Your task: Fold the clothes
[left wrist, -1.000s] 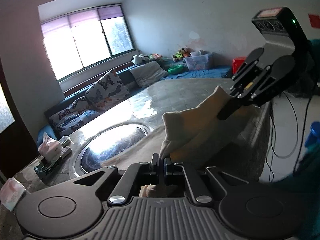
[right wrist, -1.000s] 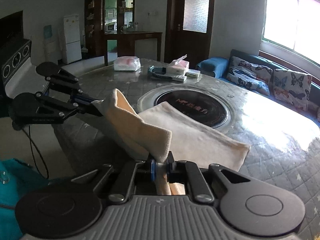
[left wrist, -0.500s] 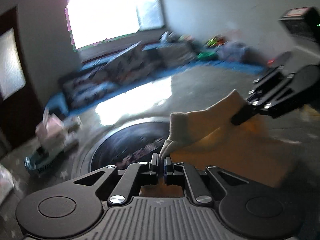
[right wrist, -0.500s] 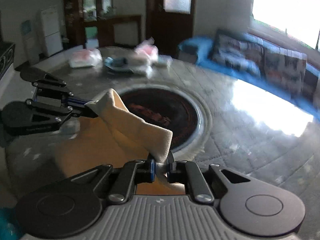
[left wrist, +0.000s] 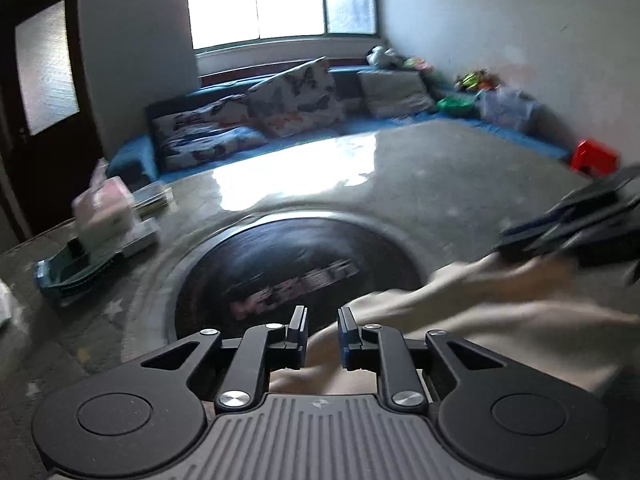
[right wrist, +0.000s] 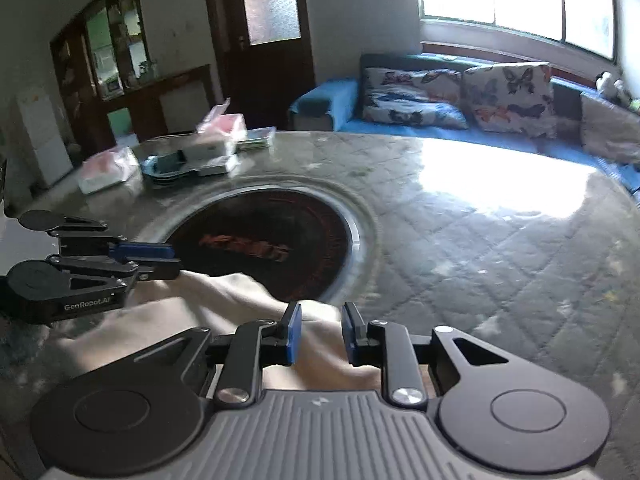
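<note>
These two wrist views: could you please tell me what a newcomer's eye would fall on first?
First, the cream cloth lying rumpled on the table's near edge, with the open left gripper and open right gripper just above it. Next, the dark round inset in the middle of the quilted grey table. Beyond the table, butterfly-print cushions line a blue bench under the bright window.

One cream garment (right wrist: 224,300) lies on the bench (right wrist: 480,240), beside one dark round inset (right wrist: 272,240). Two claws: left claw (left wrist: 322,330) and right claw (right wrist: 319,334). Perhaps two tissue packs (right wrist: 108,170), blurred; two butterfly cushions (right wrist: 508,96).
</note>
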{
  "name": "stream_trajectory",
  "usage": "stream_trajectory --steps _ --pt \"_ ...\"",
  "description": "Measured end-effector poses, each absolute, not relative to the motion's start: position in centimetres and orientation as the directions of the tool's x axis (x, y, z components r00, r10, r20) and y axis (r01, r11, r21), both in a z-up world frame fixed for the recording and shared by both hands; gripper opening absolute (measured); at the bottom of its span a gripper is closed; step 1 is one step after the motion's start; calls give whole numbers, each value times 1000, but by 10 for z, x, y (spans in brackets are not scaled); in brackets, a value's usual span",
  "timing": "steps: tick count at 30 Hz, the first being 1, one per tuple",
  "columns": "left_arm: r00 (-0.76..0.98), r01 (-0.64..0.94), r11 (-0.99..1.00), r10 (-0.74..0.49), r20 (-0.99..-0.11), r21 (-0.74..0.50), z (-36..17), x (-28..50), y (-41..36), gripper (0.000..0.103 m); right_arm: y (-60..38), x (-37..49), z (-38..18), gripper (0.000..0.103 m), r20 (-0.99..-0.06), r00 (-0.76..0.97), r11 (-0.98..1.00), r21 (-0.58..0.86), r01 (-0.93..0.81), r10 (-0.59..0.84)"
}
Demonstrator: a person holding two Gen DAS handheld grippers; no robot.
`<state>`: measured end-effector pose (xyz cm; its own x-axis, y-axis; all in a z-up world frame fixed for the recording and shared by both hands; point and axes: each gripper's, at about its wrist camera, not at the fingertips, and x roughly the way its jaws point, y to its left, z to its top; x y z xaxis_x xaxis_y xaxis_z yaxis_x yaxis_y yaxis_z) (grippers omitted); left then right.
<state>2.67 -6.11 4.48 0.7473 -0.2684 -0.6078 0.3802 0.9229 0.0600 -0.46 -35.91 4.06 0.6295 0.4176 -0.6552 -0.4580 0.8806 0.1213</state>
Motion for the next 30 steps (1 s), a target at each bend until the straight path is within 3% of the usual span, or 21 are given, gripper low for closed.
stream_trajectory --steps 3,10,24,27,30 --pt "721 422 905 -307 -621 43 48 27 -76 16 -345 8 35 21 -672 602 872 142 -468 432" --pt "665 379 925 -271 -696 2 23 54 -85 17 -332 27 14 20 -706 593 896 136 -423 387" --pt "679 370 929 -265 -685 7 21 54 -84 18 -370 -18 26 20 -668 647 905 100 -413 369" --pt "681 371 928 -261 -685 15 21 53 -85 18 -385 -15 16 8 -678 660 926 84 -368 324" --pt "684 375 927 -255 -683 29 22 51 -85 18 -399 -15 19 8 -660 664 927 145 -346 351"
